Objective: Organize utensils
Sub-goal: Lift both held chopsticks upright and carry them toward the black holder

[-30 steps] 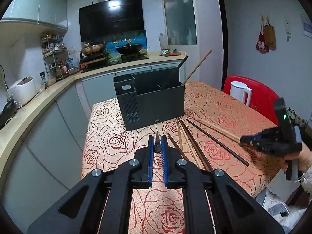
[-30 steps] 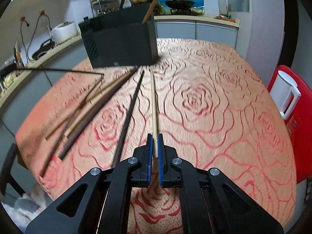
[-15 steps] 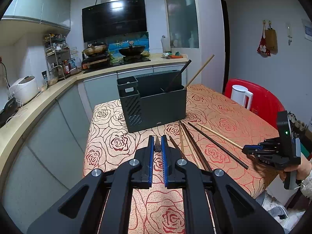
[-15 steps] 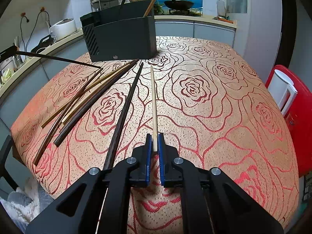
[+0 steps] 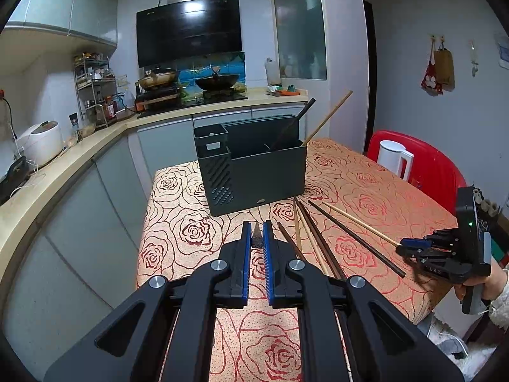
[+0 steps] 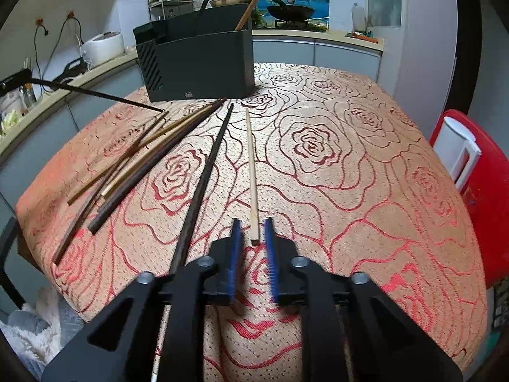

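A black utensil holder (image 5: 254, 172) stands at the table's far end with two chopsticks leaning in it; it also shows in the right wrist view (image 6: 197, 67). My left gripper (image 5: 257, 232) is shut on a dark chopstick (image 5: 256, 238), which shows raised above the table in the right wrist view (image 6: 95, 95). My right gripper (image 6: 253, 238) is open, its jaws on either side of the near end of a light wooden chopstick (image 6: 252, 172) lying on the cloth. It also shows in the left wrist view (image 5: 410, 245). Several chopsticks (image 6: 140, 162) lie loose beside a long dark one (image 6: 203, 187).
The table wears a rose-patterned cloth (image 6: 334, 165). A red chair (image 6: 477, 197) with a white kettle (image 5: 394, 159) stands at the right. Kitchen counters (image 5: 63, 165) with a rice cooker (image 5: 41, 146) run along the left and back.
My right gripper has opened and let go of the light chopstick, which now lies flat on the cloth. The left gripper has stayed shut on its dark chopstick.
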### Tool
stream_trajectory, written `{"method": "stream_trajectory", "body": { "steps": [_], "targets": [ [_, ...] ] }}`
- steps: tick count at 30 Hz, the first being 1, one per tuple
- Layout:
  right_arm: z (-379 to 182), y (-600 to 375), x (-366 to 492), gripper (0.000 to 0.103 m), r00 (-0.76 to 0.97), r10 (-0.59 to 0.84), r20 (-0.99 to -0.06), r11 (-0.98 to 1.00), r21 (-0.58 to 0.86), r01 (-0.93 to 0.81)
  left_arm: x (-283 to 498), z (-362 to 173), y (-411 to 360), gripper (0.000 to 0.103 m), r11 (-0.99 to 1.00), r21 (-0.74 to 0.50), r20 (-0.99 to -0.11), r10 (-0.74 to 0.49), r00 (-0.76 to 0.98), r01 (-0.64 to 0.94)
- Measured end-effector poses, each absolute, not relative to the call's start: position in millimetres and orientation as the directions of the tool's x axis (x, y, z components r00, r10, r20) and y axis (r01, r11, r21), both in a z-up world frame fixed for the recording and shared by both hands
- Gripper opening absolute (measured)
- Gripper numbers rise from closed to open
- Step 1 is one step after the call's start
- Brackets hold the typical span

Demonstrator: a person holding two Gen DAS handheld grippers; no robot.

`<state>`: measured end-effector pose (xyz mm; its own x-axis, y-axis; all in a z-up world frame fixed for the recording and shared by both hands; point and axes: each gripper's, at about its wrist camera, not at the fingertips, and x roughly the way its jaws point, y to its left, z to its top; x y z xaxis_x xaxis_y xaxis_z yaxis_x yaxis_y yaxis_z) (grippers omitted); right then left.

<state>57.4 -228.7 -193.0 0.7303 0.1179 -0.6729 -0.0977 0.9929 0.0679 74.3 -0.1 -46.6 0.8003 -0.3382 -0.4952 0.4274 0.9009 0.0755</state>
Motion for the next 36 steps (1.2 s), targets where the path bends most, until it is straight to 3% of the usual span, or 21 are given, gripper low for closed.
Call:
{"method": "stream_trajectory", "body": {
  "steps": [9,14,19,36],
  "targets": [
    [-194,-224,55,0.022,0.738,0.094,-0.669,0.995,0.033,-0.096,75,-47,2,0.007,0.905,0.070,-0.497,-0.334,0.801,0.420],
    [-194,-228,56,0.008,0.736,0.085,-0.672,0.996,0.037,-0.082,76,-48,2,0.007,0.907,0.065,-0.494,-0.333,0.803,0.416],
    [-188,-231,56,0.006,0.732,0.092,-0.675,0.996,0.048,-0.081,76,-47,2,0.007,0.907,0.067,-0.493,-0.333,0.804,0.416],
    [-73,-254,63,0.006,0.880,0.145,-0.452,0.988,0.112,-0.105,92,-16,0,0.007,0.901,0.054,-0.438,-0.366,0.821,0.431]
  ]
}}
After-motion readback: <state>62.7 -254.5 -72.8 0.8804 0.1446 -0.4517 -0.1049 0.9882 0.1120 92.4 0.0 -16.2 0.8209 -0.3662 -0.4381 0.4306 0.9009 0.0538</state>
